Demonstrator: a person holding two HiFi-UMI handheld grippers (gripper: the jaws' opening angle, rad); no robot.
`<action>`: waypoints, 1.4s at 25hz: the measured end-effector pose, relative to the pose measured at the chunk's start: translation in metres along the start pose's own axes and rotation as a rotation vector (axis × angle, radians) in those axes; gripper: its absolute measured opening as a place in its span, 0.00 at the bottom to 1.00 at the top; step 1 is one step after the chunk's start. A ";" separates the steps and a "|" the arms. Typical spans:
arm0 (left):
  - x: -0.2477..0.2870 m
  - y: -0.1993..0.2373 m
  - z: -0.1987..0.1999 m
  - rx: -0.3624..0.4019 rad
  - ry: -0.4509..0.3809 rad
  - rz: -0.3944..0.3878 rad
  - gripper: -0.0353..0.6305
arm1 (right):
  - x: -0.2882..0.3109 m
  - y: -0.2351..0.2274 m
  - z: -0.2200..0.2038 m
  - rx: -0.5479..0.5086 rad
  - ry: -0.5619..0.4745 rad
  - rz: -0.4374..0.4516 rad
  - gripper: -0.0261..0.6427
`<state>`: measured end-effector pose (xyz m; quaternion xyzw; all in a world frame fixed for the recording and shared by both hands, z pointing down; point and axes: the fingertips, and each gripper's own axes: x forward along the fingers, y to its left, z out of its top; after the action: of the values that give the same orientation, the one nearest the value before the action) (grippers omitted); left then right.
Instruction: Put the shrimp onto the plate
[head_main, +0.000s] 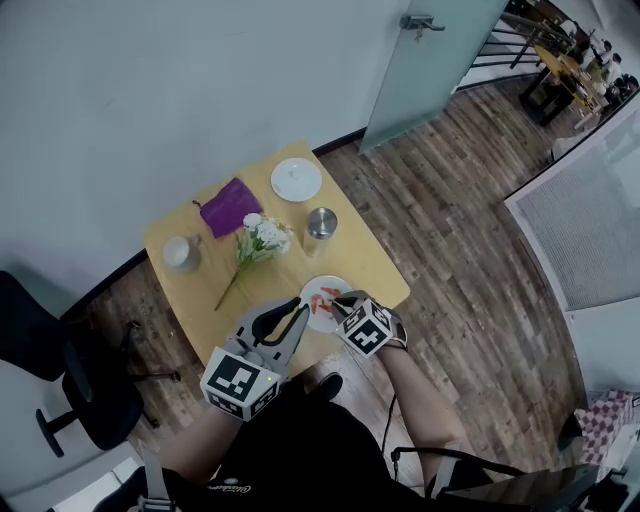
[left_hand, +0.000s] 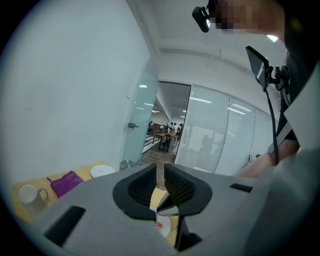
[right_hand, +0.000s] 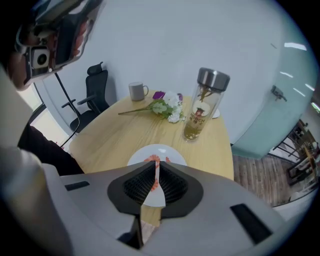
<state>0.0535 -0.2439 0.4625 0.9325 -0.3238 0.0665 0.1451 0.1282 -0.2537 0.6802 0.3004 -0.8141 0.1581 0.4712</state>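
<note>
A white plate (head_main: 328, 284) sits near the front edge of the small wooden table (head_main: 200, 295), with orange shrimp (head_main: 320, 298) lying on it. My right gripper (head_main: 341, 301) hovers at the plate's near right rim; in the right gripper view its jaws stand together over the plate (right_hand: 167, 151), with the shrimp (right_hand: 151, 159) showing just past the tips (right_hand: 156, 169). My left gripper (head_main: 299, 313) is at the plate's near left side, tilted upward. In the left gripper view its jaws (left_hand: 160, 174) are almost together with nothing between them, and the plate (left_hand: 164, 229) shows below.
A steel-capped bottle (head_main: 320, 223), a flower sprig (head_main: 257, 241), a mug (head_main: 181, 253), a purple cloth (head_main: 229, 207) and a white saucer (head_main: 296, 180) stand farther back. A black office chair (head_main: 60, 385) is at the left, a glass door (head_main: 425, 60) behind.
</note>
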 end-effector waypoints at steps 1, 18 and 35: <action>0.001 -0.002 0.000 0.002 0.000 -0.005 0.13 | -0.007 -0.003 0.005 0.016 -0.031 -0.013 0.08; 0.012 -0.023 0.011 0.031 -0.020 -0.038 0.13 | -0.195 -0.021 0.073 0.333 -0.698 -0.220 0.04; 0.013 -0.033 0.024 0.057 -0.040 -0.029 0.13 | -0.262 -0.011 0.074 0.400 -0.919 -0.332 0.04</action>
<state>0.0844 -0.2344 0.4352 0.9420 -0.3112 0.0549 0.1130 0.1835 -0.2128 0.4162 0.5475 -0.8322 0.0856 0.0178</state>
